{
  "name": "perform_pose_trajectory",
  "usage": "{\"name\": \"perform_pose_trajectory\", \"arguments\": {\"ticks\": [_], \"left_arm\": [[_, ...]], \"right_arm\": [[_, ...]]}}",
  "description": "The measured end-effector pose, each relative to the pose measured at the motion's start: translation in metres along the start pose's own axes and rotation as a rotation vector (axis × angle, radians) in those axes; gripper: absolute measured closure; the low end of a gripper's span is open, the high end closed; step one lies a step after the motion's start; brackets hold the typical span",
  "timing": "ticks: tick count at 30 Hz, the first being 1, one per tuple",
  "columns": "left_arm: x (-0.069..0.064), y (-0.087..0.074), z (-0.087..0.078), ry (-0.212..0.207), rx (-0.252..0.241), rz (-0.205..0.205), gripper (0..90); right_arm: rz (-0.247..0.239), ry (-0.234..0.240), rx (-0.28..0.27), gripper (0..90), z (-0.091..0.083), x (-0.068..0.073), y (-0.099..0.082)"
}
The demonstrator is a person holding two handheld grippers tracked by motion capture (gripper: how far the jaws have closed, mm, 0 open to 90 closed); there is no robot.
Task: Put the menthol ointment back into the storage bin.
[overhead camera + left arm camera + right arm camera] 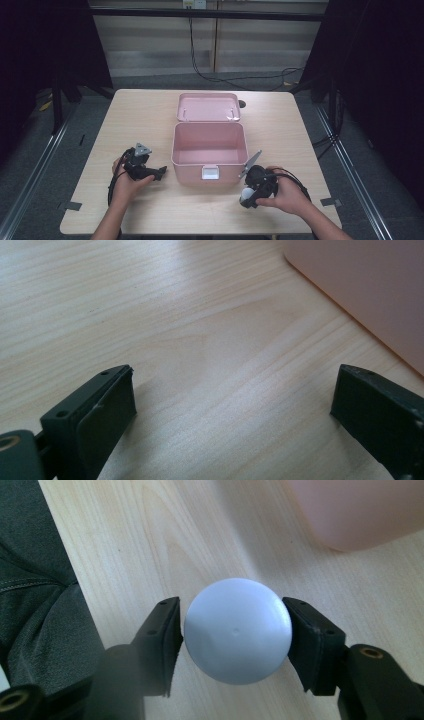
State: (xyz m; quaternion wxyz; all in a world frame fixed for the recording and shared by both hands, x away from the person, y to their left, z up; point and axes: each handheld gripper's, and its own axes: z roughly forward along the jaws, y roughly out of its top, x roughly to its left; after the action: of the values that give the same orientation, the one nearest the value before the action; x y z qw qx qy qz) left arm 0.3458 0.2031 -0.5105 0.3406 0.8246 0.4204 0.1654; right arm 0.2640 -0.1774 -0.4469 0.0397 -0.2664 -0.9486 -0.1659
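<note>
A white ball [238,629] rests on the wooden table [135,120] between the two black jaws of my right gripper [234,632], and both pads touch its sides. In the high view the ball [246,194] lies at the tip of that gripper [248,196], in front of the right corner of an open pink box [190,172]. The box's lid [207,106] lies folded back behind it, and its inside looks bare. My left gripper [161,173] is low over the table, left of the box, pointing toward it. Its jaws [232,400] stand wide open over bare wood.
The pink box's wall [370,290] is close by the left gripper's right jaw. A white latch [210,172] sits on the box's front. The table's front edge runs just behind both hands, where the person's dark trousers [35,605] show. Cables [225,77] trail on the floor beyond the table.
</note>
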Motion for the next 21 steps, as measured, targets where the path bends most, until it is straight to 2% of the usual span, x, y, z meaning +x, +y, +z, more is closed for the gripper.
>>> {"name": "perform_pose_trajectory", "arguments": {"ticks": [4, 13, 18, 21], "left_arm": [[0.0000, 0.0000, 0.0000, 0.000, 0.000, 0.000, 3.4], [-0.0003, -0.0001, 0.0001, -0.002, 0.001, -0.005, 3.3], [-0.0003, 0.0000, 0.0003, -0.004, -0.001, -0.003, 3.0], [-0.0001, 0.0001, 0.0003, -0.004, -0.001, -0.001, 3.0]], "right_arm": [[0.002, 0.009, 0.010, 45.5, 0.0024, 0.0013, 0.0006], [-0.010, -0.011, 0.021, 49.4, 0.0048, 0.0012, 0.0018], [-0.032, -0.018, 0.028, 49.8, 0.0048, 0.0011, 0.0021], [-0.028, -0.026, 0.035, 50.1, 0.0045, 0.0024, 0.0031]]}}
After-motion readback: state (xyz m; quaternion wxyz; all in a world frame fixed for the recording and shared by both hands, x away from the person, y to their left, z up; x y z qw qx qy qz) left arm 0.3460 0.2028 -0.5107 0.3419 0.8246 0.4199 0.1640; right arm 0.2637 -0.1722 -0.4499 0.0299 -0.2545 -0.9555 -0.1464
